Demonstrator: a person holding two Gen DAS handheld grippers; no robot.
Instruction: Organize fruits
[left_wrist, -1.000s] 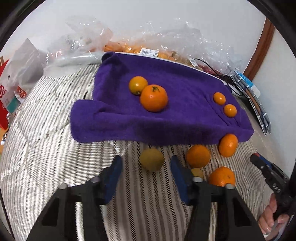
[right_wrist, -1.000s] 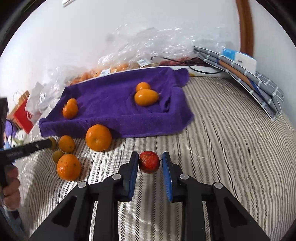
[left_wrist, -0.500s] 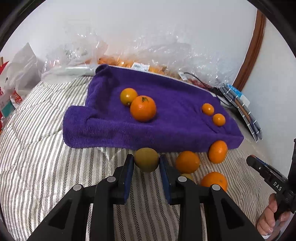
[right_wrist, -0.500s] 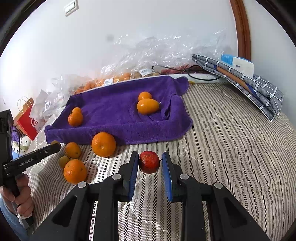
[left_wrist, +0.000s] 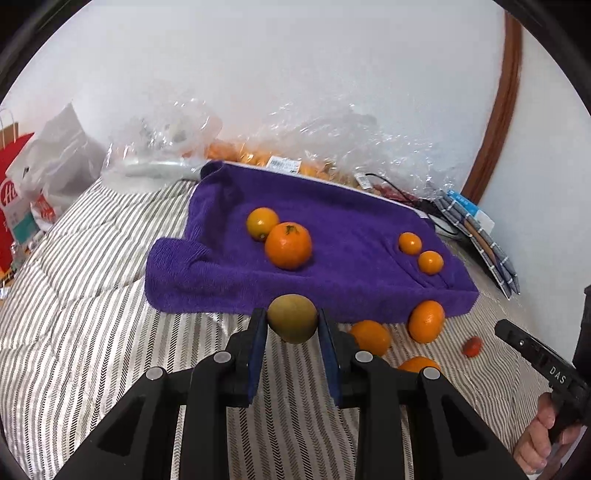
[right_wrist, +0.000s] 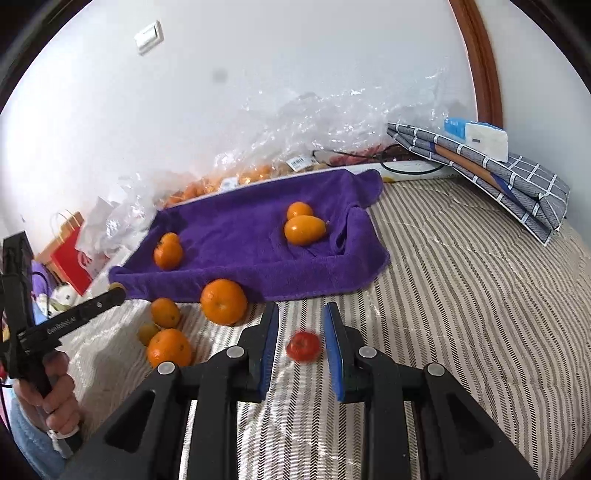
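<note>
Landmark: purple towel (left_wrist: 332, 243) on the striped bedcover (left_wrist: 92, 295).
My left gripper (left_wrist: 292, 325): fingers clamped on 1 yellow-green fruit (left_wrist: 292, 318), held just in front of the towel's near edge.
My right gripper (right_wrist: 300, 334): fingers apart, touching nothing; 1 small red fruit (right_wrist: 303, 345) lies blurred on the bedcover between them, in front of the towel.
On the towel I count 4 orange fruits, including 1 large orange (left_wrist: 288, 245).
Just off its near edge: 3 loose oranges, 1 (right_wrist: 223, 301) touching the towel.

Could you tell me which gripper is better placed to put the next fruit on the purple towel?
Left. The left gripper is shut on the yellow-green fruit beside the purple towel; the right gripper is open, red fruit loose.
</note>
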